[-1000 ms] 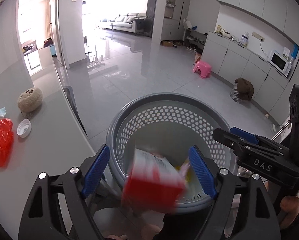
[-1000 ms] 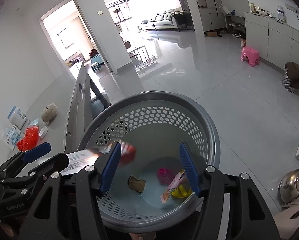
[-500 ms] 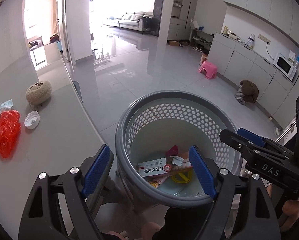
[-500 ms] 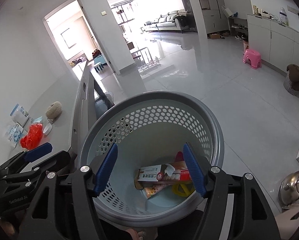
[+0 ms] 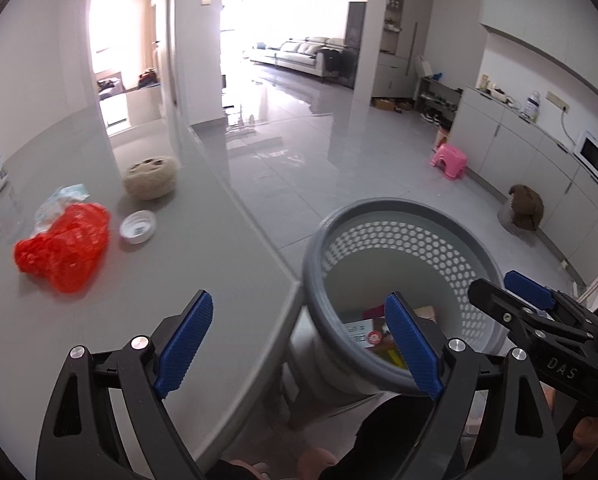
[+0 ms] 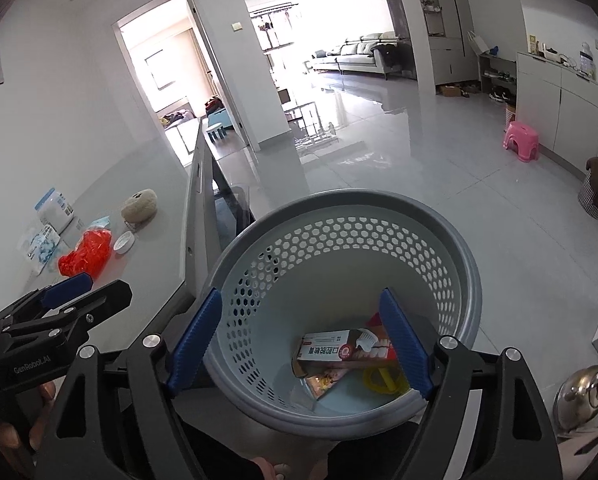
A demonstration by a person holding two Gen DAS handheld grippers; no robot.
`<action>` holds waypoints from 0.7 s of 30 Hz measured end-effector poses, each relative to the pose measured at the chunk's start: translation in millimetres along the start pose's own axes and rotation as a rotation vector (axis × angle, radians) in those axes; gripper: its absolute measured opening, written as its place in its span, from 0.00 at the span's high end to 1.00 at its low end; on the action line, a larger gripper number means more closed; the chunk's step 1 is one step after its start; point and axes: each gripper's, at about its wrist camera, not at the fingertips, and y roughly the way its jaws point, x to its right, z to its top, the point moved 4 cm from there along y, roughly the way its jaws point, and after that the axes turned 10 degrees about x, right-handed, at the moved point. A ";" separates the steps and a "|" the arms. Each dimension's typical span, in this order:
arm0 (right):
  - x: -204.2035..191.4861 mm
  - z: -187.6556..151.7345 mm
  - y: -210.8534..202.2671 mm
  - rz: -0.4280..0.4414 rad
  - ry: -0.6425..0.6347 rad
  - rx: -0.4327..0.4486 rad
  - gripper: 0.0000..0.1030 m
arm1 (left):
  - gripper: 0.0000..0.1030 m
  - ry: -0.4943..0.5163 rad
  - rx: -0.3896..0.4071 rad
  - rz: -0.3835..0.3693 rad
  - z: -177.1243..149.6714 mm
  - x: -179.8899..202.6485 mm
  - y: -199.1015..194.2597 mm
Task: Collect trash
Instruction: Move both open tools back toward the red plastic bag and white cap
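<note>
Left tool (image 5: 299,340) jaws apart, empty — it has swung left off the bin and now points at the worktop (image 5: 187,280) edge. Right tool (image 6: 299,344) also apart, empty, hovering over the grey perforated bin (image 6: 473,280). The toothpaste box (image 6: 339,350), mid-drop a second ago, now lies in the bin bottom on other wrappers — that item done. Farther left on the worktop: red plastic bag (image 5: 65,250), white cap (image 5: 138,227), crumpled wrapper (image 5: 61,198) — likely next.
</note>
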 end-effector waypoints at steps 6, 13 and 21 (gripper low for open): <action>-41.4 -5.2 6.1 0.073 -0.037 0.016 0.20 | 0.14 -0.045 0.014 0.102 -7.6 -52.6 -23.9; -103.6 -10.7 24.6 0.157 -0.119 -0.004 0.19 | 0.12 -0.110 0.030 0.254 -9.4 -123.2 -46.6; -165.4 -8.7 57.2 0.212 -0.170 -0.049 0.19 | 0.12 -0.185 -0.013 0.374 -15.5 -192.1 -48.5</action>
